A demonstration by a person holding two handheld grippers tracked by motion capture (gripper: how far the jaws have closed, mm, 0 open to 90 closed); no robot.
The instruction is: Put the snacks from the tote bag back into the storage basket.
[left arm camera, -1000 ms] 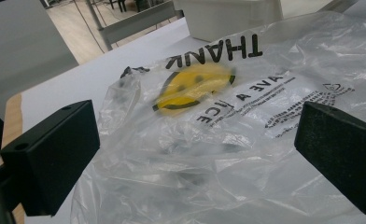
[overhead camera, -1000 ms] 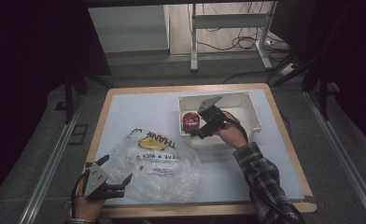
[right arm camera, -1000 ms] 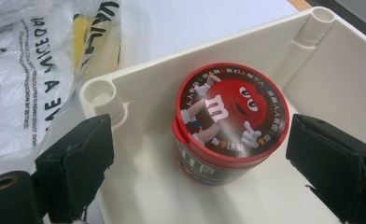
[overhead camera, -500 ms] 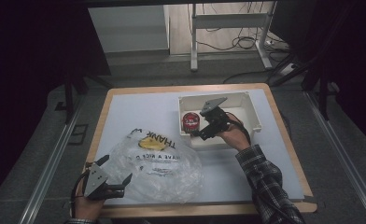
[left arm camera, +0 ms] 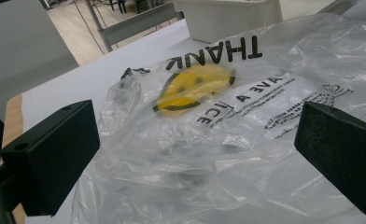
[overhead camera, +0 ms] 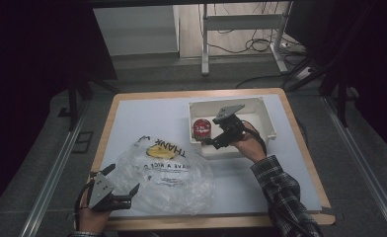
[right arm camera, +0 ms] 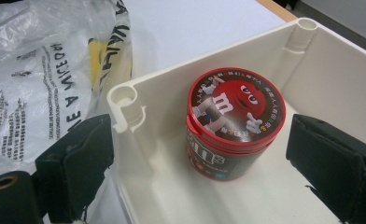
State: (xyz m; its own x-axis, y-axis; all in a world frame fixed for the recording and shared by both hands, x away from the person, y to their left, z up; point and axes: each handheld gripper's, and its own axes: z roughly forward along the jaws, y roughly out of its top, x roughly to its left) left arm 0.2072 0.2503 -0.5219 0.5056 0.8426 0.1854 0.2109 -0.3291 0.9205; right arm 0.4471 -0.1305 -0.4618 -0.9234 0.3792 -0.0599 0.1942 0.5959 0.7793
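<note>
A red candy tub (right arm camera: 232, 123) with a cartoon lid stands upright in the left end of a white bin (right arm camera: 340, 70). My right gripper (right arm camera: 200, 144) is open just above it, one jaw outside the bin's near corner and the other inside, not touching the tub. From above, the tub (overhead camera: 200, 128) sits in the bin (overhead camera: 265, 106) beside the right gripper (overhead camera: 215, 142). A crumpled clear plastic bag (overhead camera: 176, 182) with a yellow smiley lies at the table's front left. My left gripper (overhead camera: 123, 183) rests open at its near edge. Between its wide jaws lies the bag (left arm camera: 246, 154), ungripped by the left gripper (left arm camera: 195, 154).
The pale table top (overhead camera: 147, 113) has a wooden edge all round. The bin's right end holds nothing visible. The bag (right arm camera: 31, 70) lies just left of the bin. Metal frame legs and cables stand on the floor beyond the table.
The right gripper has edged slightly nearer the tub inside the bin. The left gripper and the bag have stayed put.
</note>
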